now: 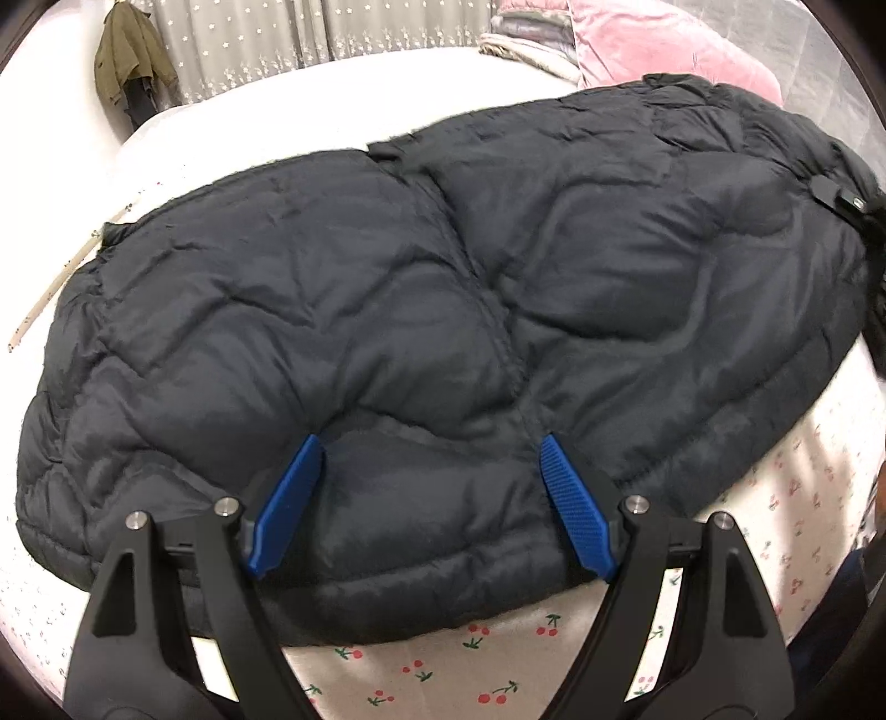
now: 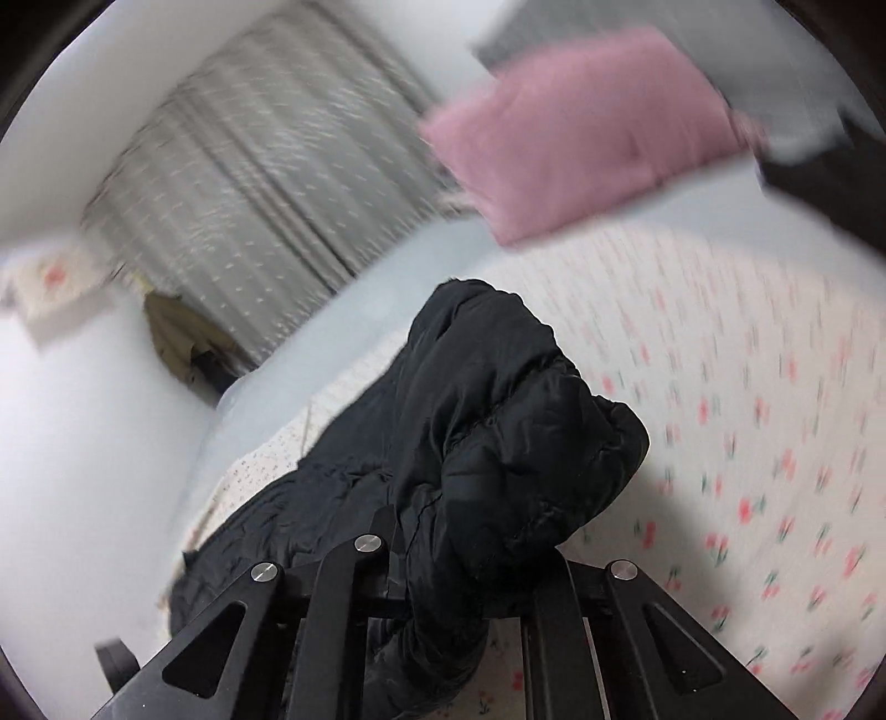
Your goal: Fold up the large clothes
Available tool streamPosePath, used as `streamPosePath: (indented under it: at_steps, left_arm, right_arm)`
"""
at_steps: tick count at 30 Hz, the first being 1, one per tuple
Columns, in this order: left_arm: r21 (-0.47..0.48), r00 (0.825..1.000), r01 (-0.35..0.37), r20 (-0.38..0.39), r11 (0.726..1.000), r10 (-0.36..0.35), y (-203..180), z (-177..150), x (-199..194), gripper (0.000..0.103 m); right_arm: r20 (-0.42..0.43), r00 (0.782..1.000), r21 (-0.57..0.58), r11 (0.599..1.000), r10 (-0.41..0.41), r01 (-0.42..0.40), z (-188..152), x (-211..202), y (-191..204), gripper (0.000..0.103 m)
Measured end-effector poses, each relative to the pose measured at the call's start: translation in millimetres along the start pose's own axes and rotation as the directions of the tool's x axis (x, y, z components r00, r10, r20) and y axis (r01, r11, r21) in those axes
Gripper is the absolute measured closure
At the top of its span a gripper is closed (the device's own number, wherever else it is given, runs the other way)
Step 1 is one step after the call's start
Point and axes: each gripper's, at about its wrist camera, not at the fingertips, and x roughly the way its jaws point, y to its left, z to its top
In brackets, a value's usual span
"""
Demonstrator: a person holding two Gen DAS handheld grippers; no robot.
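Observation:
A large black quilted puffer jacket (image 1: pixel 443 277) lies spread flat across the bed in the left wrist view. My left gripper (image 1: pixel 431 443) stands open over the jacket's near edge. Its blue fingertips (image 1: pixel 299 487) rest on the padding, with a puff of fabric bulging between them. In the blurred right wrist view, my right gripper (image 2: pixel 465 554) is shut on a bunched end of the jacket (image 2: pixel 498 415). That end is lifted off the bed and drapes over the jaws, hiding the fingertips. The remainder of the jacket trails down to the left.
The bed sheet (image 1: pixel 443 675) is white with a cherry print. A pink pillow (image 1: pixel 664 50) and folded blankets lie at the far right. A starred grey curtain (image 1: pixel 277 44) and a hanging olive garment (image 1: pixel 130 61) stand beyond the bed. A pale strip (image 1: pixel 55 288) lies at the left.

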Motion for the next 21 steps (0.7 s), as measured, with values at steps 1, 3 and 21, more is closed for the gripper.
streamPosePath:
  at_steps: [1, 3, 21]
  left_arm:
    - [-0.013, 1.000, 0.005, 0.015, 1.000, -0.005, 5, 3, -5, 0.021]
    - [-0.038, 0.999, 0.002, 0.047, 0.999, 0.000, 15, 10, -15, 0.021]
    - [-0.013, 0.995, 0.090, -0.029, 0.996, -0.090, 9, 61, 50, 0.021]
  right_arm:
    - [0.034, 0.999, -0.043, 0.999, -0.002, 0.003, 1, -9, 8, 0.092]
    - [0.097, 0.995, -0.116, 0.993, -0.006, 0.017, 2, -24, 21, 0.092]
    - [0.115, 0.930, -0.492, 0.834, 0.349, -0.252, -29, -61, 115, 0.092]
